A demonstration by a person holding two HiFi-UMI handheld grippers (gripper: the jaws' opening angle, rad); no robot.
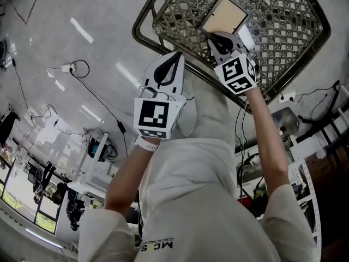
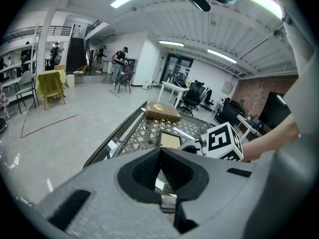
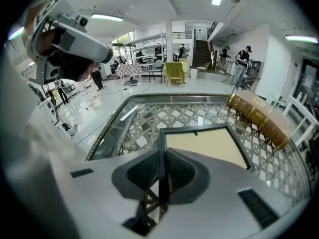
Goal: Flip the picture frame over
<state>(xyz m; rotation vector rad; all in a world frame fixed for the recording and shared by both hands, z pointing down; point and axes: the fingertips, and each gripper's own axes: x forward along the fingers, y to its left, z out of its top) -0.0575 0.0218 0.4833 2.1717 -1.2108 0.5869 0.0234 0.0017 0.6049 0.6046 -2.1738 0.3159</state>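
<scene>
The right gripper (image 3: 161, 158) has its jaws pressed together on the dark left rim of the picture frame (image 3: 204, 146), and the thin edge runs straight up between the ribbed pads. The frame's pale beige panel faces up and spreads toward 1 o'clock from the jaws. A small dark tab sits at the middle of the frame's far rim. In the head view the frame (image 1: 223, 15) reaches out at 12 o'clock from the right gripper (image 1: 218, 37), over the lattice-patterned table (image 1: 305, 31). Whether its far side rests on the top or is raised cannot be told.

The left gripper (image 2: 160, 153) has its jaws together with nothing between them. In the head view it (image 1: 175, 56) hangs at 8 o'clock from the right one, by the table's near rim. Each gripper carries a cube with black-and-white square markers.

The readable writing is sparse. Gold lettering runs along the spine of a brown book (image 3: 259, 118), but it is too blurred to read. The person's pale shirt (image 1: 155, 246) shows "MC" upside down at the bottom of the head view.

The book lies at 2 o'clock from the right jaws, near the frame's right rim. From the left gripper view the book (image 2: 162, 112) sits at the table's far end, beyond the frame (image 2: 169, 140). Cables (image 1: 82, 72) trail over the grey floor at 9 o'clock.
</scene>
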